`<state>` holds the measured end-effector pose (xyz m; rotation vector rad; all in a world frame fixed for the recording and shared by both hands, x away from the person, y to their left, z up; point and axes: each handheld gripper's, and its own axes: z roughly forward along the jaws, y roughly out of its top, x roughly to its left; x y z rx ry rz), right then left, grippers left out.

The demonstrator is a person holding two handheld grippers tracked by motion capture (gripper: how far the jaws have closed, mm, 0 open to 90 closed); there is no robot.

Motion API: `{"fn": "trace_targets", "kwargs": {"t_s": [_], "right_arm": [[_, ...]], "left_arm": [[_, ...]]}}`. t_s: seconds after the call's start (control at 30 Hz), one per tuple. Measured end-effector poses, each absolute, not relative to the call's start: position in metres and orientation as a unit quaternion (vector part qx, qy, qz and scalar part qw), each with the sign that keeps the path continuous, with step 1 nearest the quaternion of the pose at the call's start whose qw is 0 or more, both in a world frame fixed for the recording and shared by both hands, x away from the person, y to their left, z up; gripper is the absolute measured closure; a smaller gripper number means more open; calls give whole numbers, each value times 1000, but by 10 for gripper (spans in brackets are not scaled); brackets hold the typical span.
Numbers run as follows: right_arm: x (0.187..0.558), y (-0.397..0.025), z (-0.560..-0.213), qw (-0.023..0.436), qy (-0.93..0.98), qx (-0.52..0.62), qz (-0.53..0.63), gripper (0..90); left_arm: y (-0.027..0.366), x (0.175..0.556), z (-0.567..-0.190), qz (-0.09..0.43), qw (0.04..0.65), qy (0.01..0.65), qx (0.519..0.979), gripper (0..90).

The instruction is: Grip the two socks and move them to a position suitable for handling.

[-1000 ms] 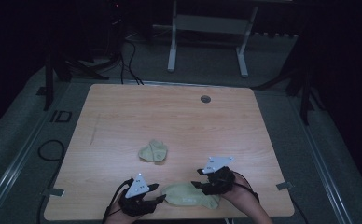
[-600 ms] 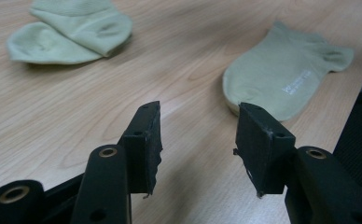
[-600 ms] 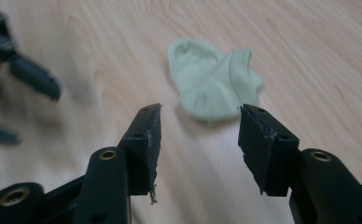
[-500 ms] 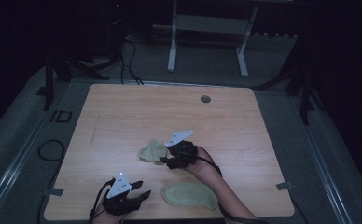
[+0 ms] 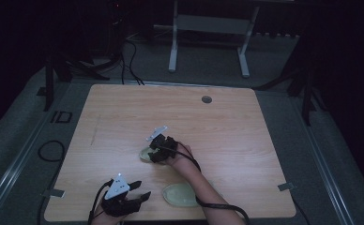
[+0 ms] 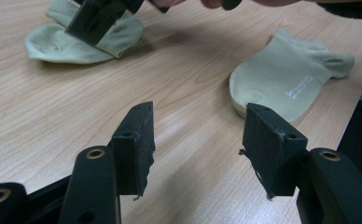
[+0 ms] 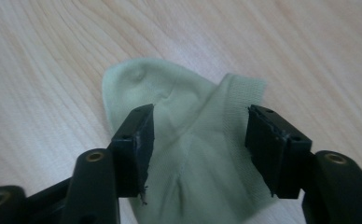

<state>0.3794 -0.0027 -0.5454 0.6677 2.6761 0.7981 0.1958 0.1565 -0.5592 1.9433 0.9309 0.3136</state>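
Right gripper (image 7: 197, 149) spread wide over crumpled pale-green cotton sock (image 7: 188, 140) mid-table, gripping nothing; left gripper (image 6: 195, 149) likewise agape, empty, near edge.

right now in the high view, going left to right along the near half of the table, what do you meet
left tongs → bunched sock with the right tongs over it → flat sock → small metal clip at the table's right edge
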Motion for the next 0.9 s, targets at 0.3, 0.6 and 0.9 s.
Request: {"fn": "trace_targets", "kwargs": {"t_s": [0.3, 0.6, 0.9], "right_arm": [[377, -1, -552, 137, 924, 217, 282, 503], [369, 5, -552, 167, 927, 198, 271, 776], [368, -14, -544, 161, 919, 216, 287, 805]], "left_arm": [[158, 196, -560, 129, 462, 383, 789, 437], [155, 196, -560, 123, 460, 375, 796, 416], [153, 195, -560, 121, 461, 370, 797, 416]]}}
